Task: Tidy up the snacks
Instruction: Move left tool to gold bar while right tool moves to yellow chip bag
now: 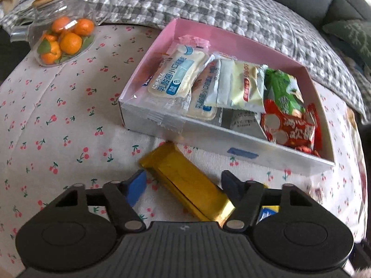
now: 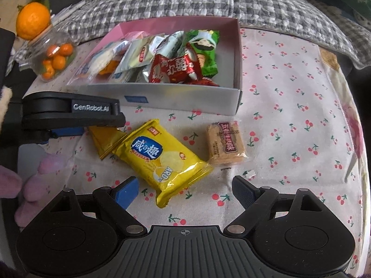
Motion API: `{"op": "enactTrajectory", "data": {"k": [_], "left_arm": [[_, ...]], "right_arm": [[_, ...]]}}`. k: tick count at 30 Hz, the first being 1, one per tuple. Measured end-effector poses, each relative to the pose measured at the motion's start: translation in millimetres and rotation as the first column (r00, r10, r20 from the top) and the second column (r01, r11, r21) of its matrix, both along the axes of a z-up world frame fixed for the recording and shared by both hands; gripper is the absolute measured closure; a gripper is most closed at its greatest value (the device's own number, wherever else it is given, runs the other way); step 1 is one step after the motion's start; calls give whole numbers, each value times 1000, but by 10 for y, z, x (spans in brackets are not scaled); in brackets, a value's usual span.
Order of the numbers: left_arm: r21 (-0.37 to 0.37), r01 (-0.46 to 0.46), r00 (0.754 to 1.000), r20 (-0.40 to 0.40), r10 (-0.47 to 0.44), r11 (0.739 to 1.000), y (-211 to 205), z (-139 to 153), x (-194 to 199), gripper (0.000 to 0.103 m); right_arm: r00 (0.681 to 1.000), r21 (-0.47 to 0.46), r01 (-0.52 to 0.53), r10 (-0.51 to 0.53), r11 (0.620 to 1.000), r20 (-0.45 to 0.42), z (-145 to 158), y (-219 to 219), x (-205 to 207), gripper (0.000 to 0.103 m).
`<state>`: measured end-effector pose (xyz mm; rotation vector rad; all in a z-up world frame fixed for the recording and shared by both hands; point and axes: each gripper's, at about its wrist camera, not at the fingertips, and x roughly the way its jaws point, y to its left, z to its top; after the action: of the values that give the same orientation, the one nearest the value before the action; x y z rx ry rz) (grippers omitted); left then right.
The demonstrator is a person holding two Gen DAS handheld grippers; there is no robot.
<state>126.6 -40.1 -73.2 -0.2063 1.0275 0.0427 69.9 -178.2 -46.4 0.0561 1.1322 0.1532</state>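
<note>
A pink-lined white box (image 1: 176,125) (image 2: 185,99) holds several snack packets, among them a red one (image 1: 287,129) and a green one (image 1: 283,90). In front of it a gold foil packet (image 1: 185,180) (image 2: 104,139) lies on the cherry-print cloth between the jaws of my left gripper (image 1: 183,183) (image 2: 69,115). A gap shows beside the left pad, so the left gripper is open. My right gripper (image 2: 185,183) hangs open over the near end of a yellow chip packet (image 2: 162,159). A brown biscuit pack (image 2: 225,143) lies to the right of that packet.
A glass jar of small oranges (image 1: 62,39) (image 2: 53,55) with a big orange on its lid stands at the far left. A checked grey blanket (image 1: 208,7) lies behind the box. A fuzzy purple sleeve (image 2: 34,173) is at the left edge.
</note>
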Motion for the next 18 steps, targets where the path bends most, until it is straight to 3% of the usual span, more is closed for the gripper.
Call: {"op": "enactTrajectory", "data": {"k": [6,13,18], "left_arm": [[20,124,992,-32,-123,992,110,17,-83,54],[106,263,965,-49,-259,959,232,4,-178,54],[146,290,957,-43,-287,946,399,-8,-241,51]], "right_arm": [[999,-6,-39,39,999,-20,-78,87,1,13],[999,-41,-48,49,998,14,-101,149,20,13],[995,-9,-93,93,996,36,-81,225,10,14]]}}
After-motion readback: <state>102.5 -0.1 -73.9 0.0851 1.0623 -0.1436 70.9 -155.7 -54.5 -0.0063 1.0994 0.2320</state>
